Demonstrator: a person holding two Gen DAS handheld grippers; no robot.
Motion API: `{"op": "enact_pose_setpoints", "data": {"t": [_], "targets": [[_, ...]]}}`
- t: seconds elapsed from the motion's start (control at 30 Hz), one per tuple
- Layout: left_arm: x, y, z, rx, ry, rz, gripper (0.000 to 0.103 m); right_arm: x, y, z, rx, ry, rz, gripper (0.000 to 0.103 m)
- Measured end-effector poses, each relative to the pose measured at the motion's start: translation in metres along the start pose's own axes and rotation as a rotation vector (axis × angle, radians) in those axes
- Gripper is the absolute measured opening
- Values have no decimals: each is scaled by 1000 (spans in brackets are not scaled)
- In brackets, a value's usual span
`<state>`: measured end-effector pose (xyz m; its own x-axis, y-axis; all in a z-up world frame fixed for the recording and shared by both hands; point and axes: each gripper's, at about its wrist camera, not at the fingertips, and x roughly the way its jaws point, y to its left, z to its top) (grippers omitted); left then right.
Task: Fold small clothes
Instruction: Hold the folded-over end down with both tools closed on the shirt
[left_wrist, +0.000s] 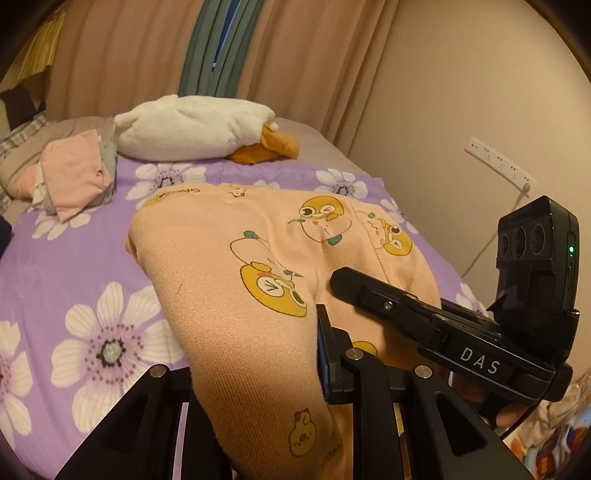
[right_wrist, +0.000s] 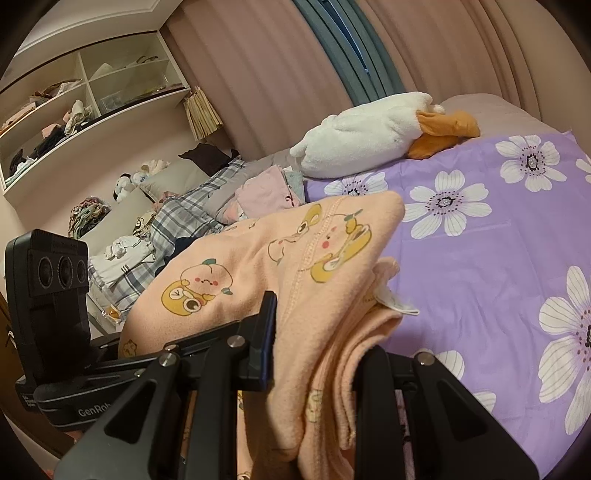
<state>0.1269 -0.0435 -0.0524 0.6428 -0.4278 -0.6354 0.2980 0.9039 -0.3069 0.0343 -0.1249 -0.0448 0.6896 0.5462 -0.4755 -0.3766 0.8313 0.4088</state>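
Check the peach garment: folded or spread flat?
Partly folded: the peach garment shows doubled layers near the right gripper, and both grippers hold it raised.

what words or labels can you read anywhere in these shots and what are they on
"DAS": white letters on the black body of the right gripper, seen in the left wrist view.
"GenRob": white, cut off by the frame in front, on the black base of the left gripper's device.
Mirrored letters near the far edge of the peach printed garment: too small to read surely.
Small print atop both camera modules: blurred.
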Motion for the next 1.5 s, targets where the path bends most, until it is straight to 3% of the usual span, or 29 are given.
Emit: {"op": "enact_pose_setpoints", "data": {"t": [0.83,1.2,1.5], "targets": [[98,86,42,-85,113,-16,20,132,-44,42,37,104,-76,23],[146,102,45,-58,132,2,20,171,-76,47,35,124,-89,23],[210,139,16,-131,281,2,21,229,-130,19,88,258,-101,24]]}}
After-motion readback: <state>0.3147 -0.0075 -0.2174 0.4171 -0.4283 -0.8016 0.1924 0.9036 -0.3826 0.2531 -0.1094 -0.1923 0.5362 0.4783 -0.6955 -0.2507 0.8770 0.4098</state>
